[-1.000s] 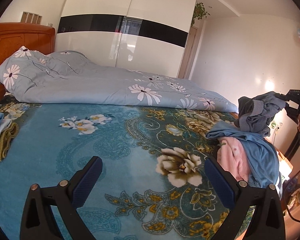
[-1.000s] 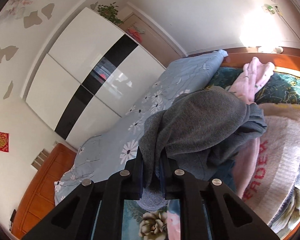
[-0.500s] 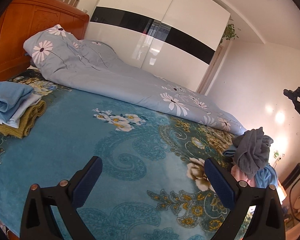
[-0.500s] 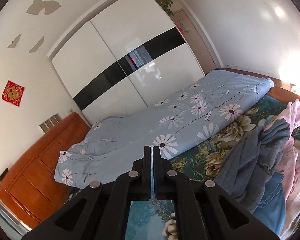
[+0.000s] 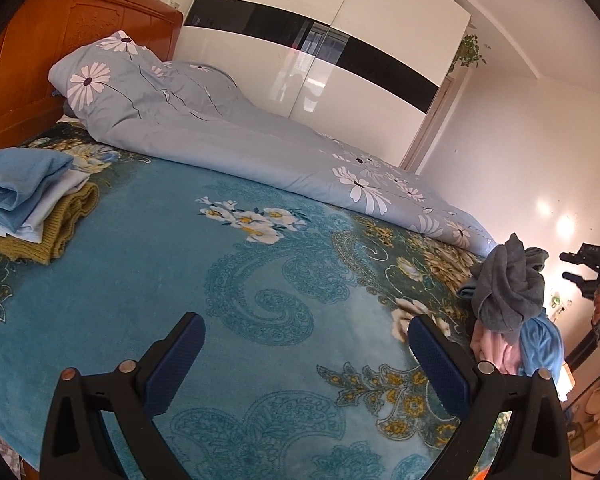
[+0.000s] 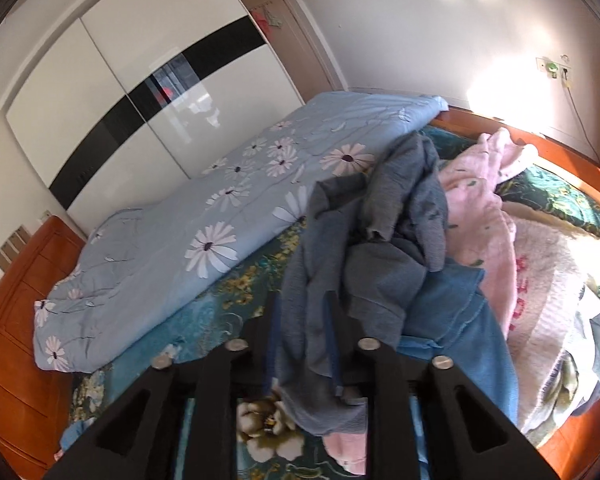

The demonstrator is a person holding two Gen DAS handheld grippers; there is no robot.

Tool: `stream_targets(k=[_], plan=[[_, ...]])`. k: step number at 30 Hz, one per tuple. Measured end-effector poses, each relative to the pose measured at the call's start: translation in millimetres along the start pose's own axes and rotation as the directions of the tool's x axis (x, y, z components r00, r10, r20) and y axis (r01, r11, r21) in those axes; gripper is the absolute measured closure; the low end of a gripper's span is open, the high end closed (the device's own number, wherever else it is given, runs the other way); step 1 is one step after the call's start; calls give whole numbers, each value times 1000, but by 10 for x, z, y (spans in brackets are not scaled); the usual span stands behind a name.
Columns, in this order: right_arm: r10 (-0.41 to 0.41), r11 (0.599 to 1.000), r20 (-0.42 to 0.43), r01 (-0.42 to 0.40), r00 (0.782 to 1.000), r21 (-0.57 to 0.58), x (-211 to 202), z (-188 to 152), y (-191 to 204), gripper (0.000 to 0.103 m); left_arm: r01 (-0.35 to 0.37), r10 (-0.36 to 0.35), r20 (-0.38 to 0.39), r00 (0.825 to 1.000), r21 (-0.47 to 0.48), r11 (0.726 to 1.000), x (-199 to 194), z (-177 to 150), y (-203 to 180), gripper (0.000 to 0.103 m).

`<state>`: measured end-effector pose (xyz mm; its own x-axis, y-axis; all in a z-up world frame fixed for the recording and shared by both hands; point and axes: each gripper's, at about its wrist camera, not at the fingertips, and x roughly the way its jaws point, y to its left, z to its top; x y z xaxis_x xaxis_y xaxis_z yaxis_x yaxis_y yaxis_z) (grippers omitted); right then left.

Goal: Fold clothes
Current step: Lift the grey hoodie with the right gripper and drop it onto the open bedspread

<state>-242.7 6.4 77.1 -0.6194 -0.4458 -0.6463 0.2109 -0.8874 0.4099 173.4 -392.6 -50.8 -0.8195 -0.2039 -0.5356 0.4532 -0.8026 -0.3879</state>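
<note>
a wide bed [image 5: 140, 280] fills the room, covered by a teal blanket [image 5: 260, 320] with paisley and flower patterns. behind it stands a white wardrobe [image 5: 320, 52] with a black band across its sliding doors. a pale blue duvet [image 5: 220, 136] printed with white daisies lies bunched along the far side of the bed, against an orange wooden headboard [image 5: 60, 40].

near the foot of the bed sits a heap of unfolded clothes [image 6: 480, 240] — pink, cream and blue pieces tangled together. at the headboard end, a small stack of folded clothes [image 5: 28, 208] rests on the blanket: blue on top, olive knit at the bottom.

a grey garment [image 6: 380, 240] lies draped over the heap. the right tongs [image 6: 304, 320] are clenched on a hanging fold of it, cloth pinched between the two fingers.

the left tongs [image 5: 304, 360] hover above the bare middle of the blanket — spread wide, gripping nothing, well apart from the heap.
</note>
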Motion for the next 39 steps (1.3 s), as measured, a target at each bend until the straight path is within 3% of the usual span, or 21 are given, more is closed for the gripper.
stream_targets(k=[7, 10, 13, 14, 15, 16, 17, 19, 21, 25, 28, 34, 39], plan=[[-103, 995, -105, 100, 989, -27, 568, -198, -287, 48, -15, 17, -41, 999, 47, 999, 195, -48, -229, 0], [-58, 998, -137, 62, 989, 30, 758, -277, -392, 48, -30, 33, -42, 999, 60, 998, 228, -46, -270, 0], [-27, 996, -114, 35, 993, 77, 813, -303, -440, 48, -43, 46, -38, 998, 66, 997, 236, -42, -266, 0], [-12, 996, -106, 22, 994, 87, 811, -301, -443, 51, -45, 48, -35, 998, 64, 997, 233, -43, -253, 0], [1, 995, -98, 8, 995, 96, 806, -295, -441, 67, -46, 48, -34, 998, 58, 997, 231, -44, -231, 0], [25, 994, -96, -14, 995, 112, 801, -290, -442, 77, -47, 48, -34, 998, 50, 998, 230, -44, -205, 0], [57, 990, -97, -44, 994, 134, 795, -283, -445, 96, -46, 47, -35, 998, 42, 998, 231, -44, -177, 0], [129, 978, -101, -110, 987, 176, 786, -277, -437, 98, -41, 42, -37, 998, 24, 999, 234, -48, -118, 0], [219, 957, -112, -192, 969, 218, 784, -283, -397, 99, -37, 37, -38, 999, 10, 999, 224, -53, -51, 0], [400, 902, -110, -370, 910, 223, 717, -303, -35, 99, -32, 31, -31, 999, -22, 999, 169, -44, 121, 0], [462, 883, -135, -439, 877, 165, 661, -325, 425, 99, -30, 29, -14, 999, -48, 998, 84, -20, 282, 0], [503, 864, -180, -499, 846, 70, 618, -525, 1270, 99, -43, 48, 31, 998, -127, 991, -148, 40, 731, 0], [563, 812, -258, -584, 786, -6, 597, -849, 1972, 99, -62, 74, 59, 996, -190, 980, -335, 65, 1100, 0]])
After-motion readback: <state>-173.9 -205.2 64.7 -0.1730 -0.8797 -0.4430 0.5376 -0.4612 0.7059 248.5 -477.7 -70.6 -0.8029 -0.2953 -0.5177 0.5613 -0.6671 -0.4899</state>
